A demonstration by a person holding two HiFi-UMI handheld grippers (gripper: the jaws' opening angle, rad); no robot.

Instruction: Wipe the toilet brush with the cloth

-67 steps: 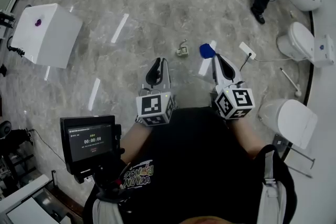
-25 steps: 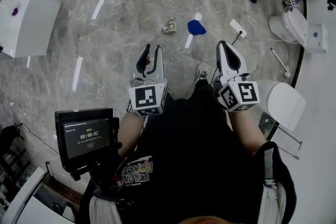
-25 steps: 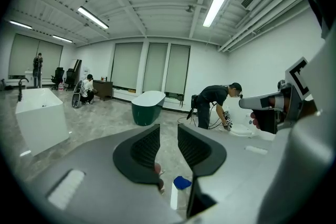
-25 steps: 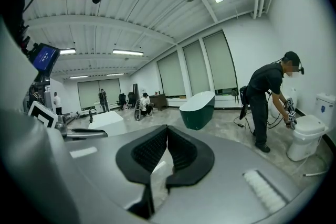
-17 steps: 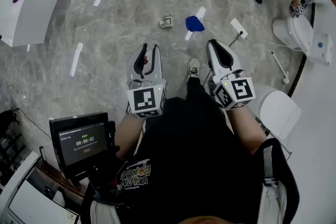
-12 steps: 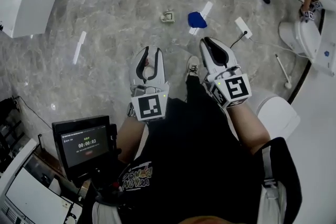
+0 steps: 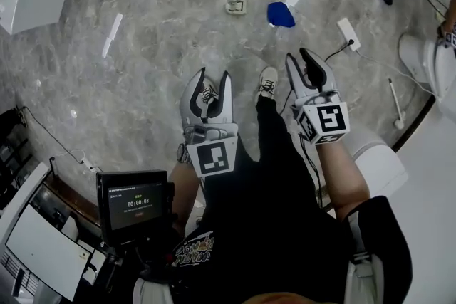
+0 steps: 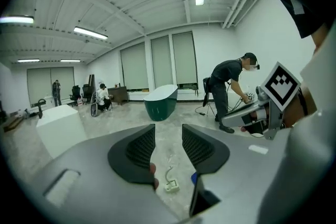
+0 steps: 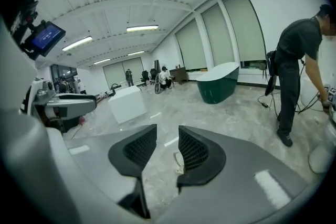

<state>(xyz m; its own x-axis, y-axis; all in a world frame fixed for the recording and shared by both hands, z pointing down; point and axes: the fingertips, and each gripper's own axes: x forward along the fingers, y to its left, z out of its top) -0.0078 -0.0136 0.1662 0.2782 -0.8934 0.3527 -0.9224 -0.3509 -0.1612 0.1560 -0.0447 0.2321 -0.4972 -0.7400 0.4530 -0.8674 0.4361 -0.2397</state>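
Toilet brush (image 7: 236, 6), small and white, lies on the floor just left of the blue cloth (image 7: 281, 14); left gripper (image 7: 214, 75) nearer it, right gripper (image 7: 301, 57) nearer the cloth, both jaws just opening, half-wide, empty.

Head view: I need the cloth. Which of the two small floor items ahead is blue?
The right one, the blue cloth; the small item left of it is whitish.

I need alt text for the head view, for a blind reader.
Looking down, a person holds the left tool and the right tool above a grey marble floor; both tools' jaws have just been opening, with nothing between them. A blue cloth and a small white object lie on the floor ahead.
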